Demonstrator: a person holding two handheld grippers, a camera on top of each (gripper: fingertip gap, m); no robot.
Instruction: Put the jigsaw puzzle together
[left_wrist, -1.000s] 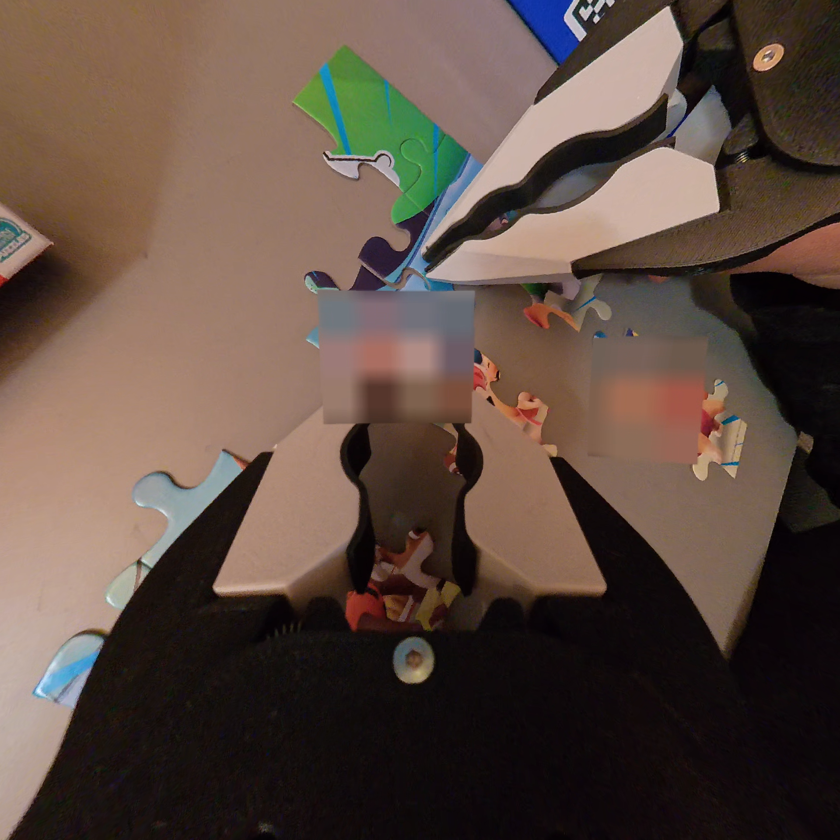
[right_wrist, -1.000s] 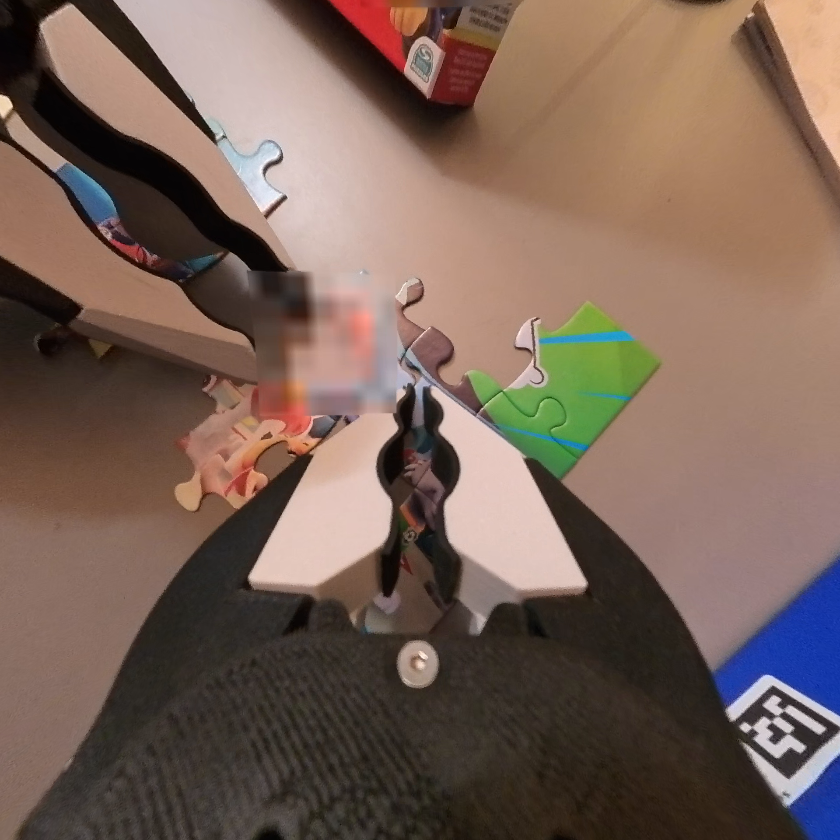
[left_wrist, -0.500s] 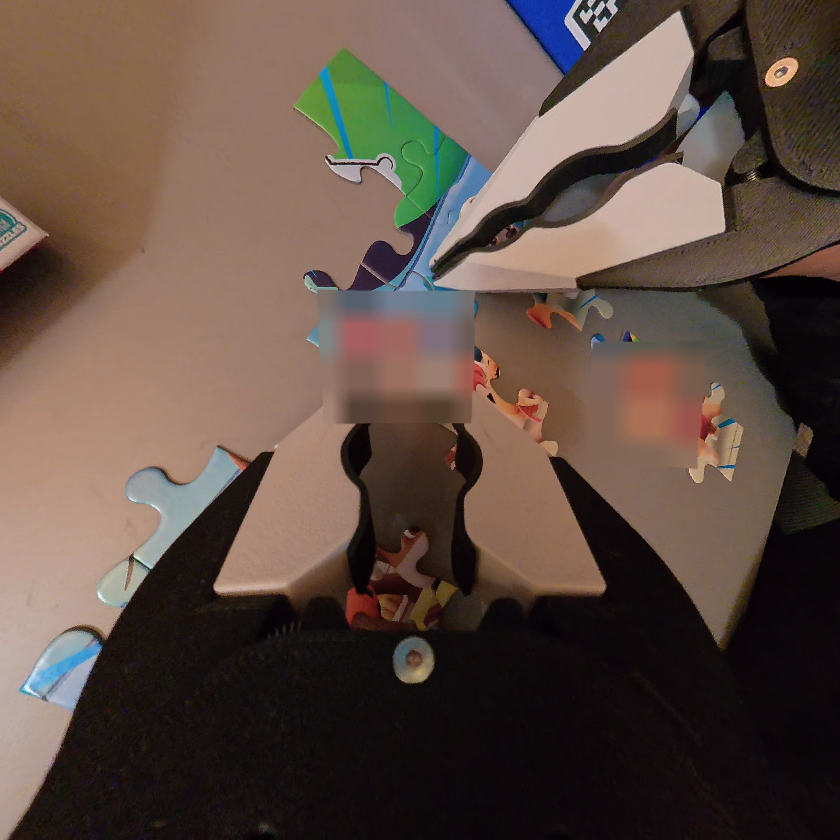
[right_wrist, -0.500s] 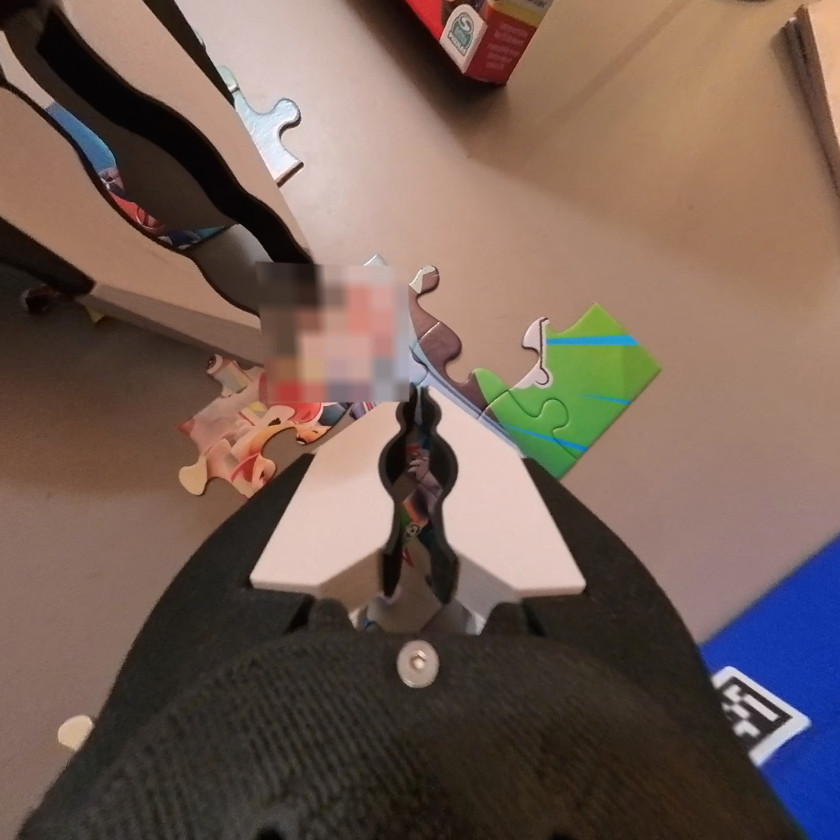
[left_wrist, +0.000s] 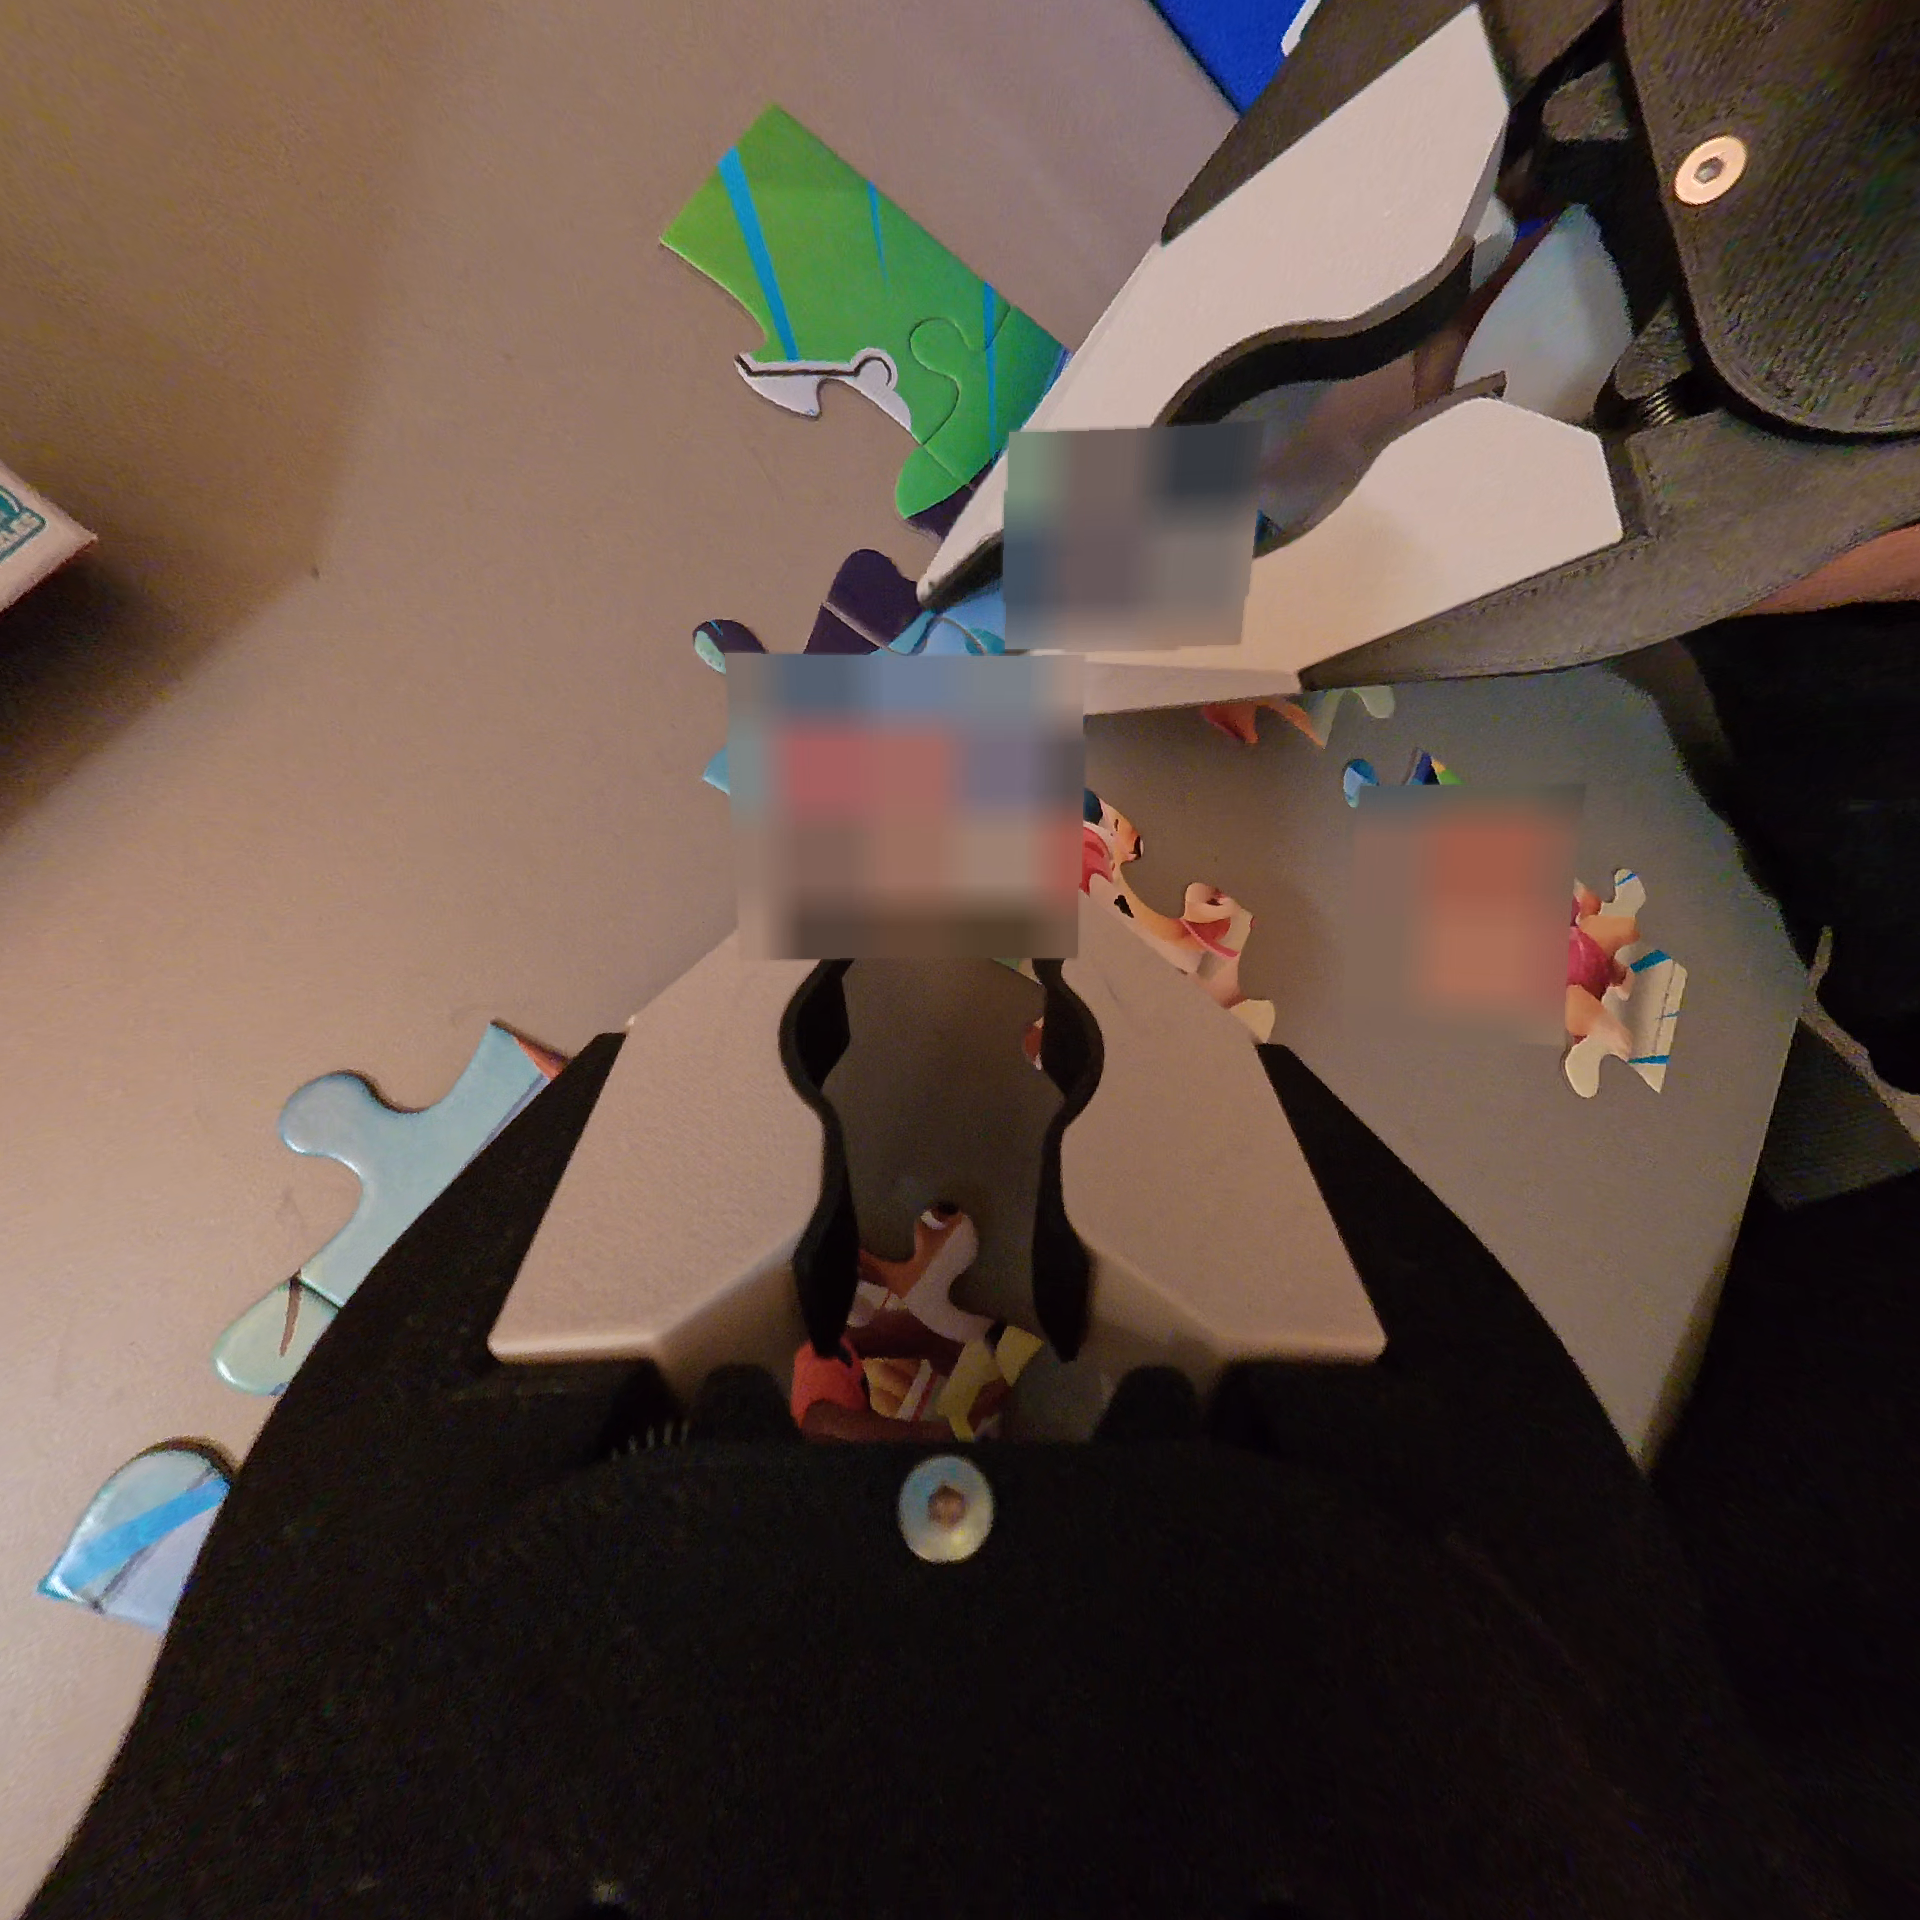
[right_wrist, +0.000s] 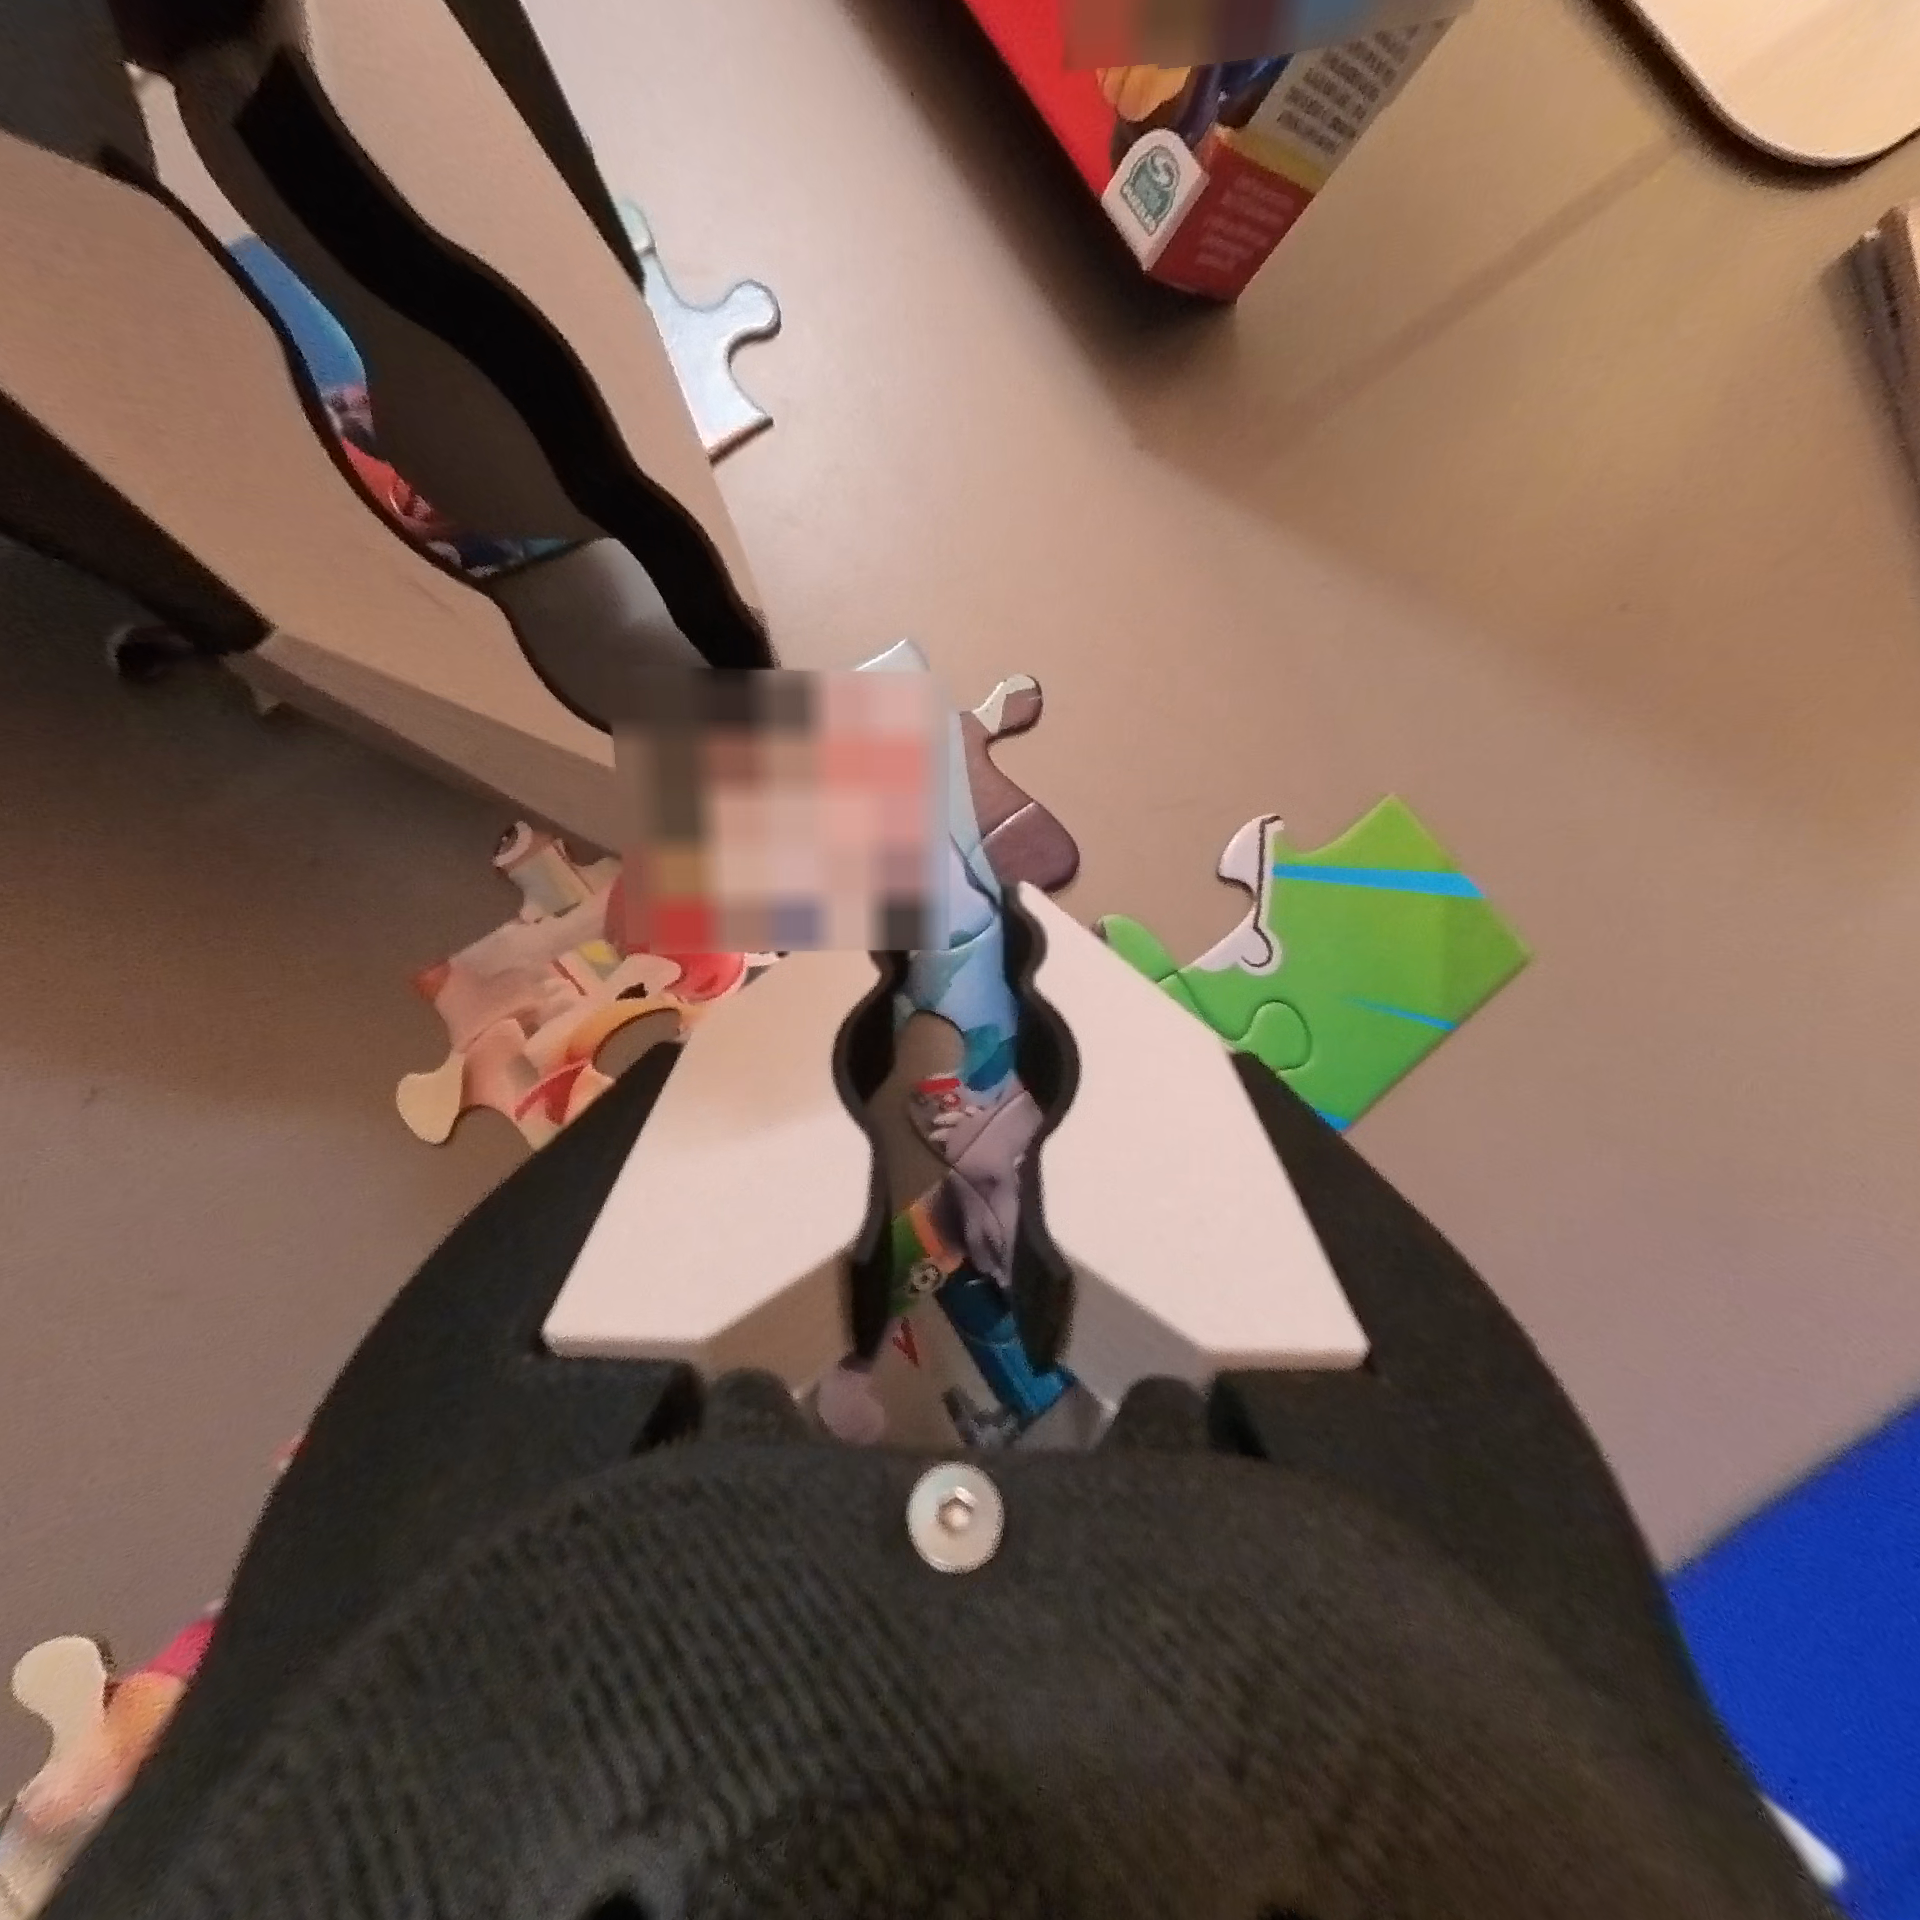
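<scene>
Right gripper (right_wrist: 951, 935) jaws have parted.

Home tabletop (right_wrist: 1455, 623): children's jigsaw (right_wrist: 1351, 966)

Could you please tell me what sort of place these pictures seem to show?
Probably a tabletop at home or in a lab, set up for a jigsaw: loose puzzle pieces and joined green pieces lie on a plain tan surface, with a red puzzle box nearby.

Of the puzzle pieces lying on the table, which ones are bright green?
The two joined pieces right of the right tool: solid green with blue streaks. The others, such as the loose light-blue piece, show pale or mixed colours.
</scene>
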